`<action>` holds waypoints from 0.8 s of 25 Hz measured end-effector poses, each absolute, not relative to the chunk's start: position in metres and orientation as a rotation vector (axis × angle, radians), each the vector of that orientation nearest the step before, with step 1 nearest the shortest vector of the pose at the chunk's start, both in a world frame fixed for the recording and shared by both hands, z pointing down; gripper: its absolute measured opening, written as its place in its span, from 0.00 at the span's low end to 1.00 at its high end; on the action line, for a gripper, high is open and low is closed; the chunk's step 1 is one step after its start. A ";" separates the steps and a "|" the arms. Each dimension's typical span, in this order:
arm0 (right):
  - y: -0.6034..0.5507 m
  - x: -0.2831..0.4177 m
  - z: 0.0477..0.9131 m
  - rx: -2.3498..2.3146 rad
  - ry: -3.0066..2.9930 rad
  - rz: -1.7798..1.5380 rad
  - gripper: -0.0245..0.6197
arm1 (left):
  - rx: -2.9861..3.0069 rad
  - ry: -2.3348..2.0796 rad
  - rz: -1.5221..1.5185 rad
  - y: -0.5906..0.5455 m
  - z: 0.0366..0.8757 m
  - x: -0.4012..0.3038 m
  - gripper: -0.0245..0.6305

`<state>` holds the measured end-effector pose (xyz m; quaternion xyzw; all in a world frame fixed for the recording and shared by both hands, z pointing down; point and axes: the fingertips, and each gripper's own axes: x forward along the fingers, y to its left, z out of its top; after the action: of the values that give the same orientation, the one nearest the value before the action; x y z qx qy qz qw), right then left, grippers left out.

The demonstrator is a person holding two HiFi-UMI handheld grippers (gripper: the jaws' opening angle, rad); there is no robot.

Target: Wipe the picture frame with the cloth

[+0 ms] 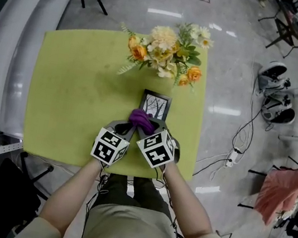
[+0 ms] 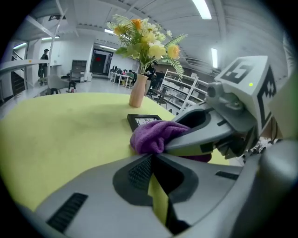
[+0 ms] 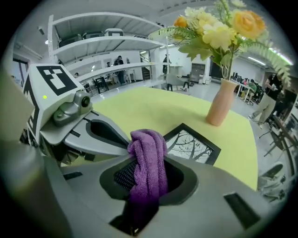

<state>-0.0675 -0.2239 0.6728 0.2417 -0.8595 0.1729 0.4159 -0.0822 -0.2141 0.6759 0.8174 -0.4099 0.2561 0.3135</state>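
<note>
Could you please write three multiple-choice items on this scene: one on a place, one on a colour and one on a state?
1. Where is the picture frame?
A. Flat on the table, near the flowers
B. On the floor
C. Hanging on a wall

2. What colour is the cloth?
A. White
B. Purple
C. Blue

3. How is the right gripper?
A. Open and empty
B. Shut on the cloth
C. Shut on the picture frame

Answers:
1. A, as the head view shows it lying on the green top below the flowers.
2. B, as it is purple in all views.
3. B, as its own view shows the cloth pinched between its jaws.
</note>
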 end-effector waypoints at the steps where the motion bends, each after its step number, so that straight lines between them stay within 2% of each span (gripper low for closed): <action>1: -0.224 -0.063 0.673 0.611 -2.145 0.437 0.19 | 2.154 -1.082 0.676 -0.214 0.676 -0.082 0.05; 12: -0.226 0.035 0.660 0.810 -2.002 0.461 0.19 | 2.060 -1.075 0.619 -0.214 0.679 -0.086 0.05; 20: -0.233 0.077 0.569 1.058 -2.130 0.500 0.19 | 2.073 -1.133 0.590 -0.213 0.634 -0.109 0.05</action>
<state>0.0773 -0.2331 0.5695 0.4080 -0.8217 0.1929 0.3481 -0.1087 -0.2132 0.6342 0.7988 -0.4366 0.2272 0.3460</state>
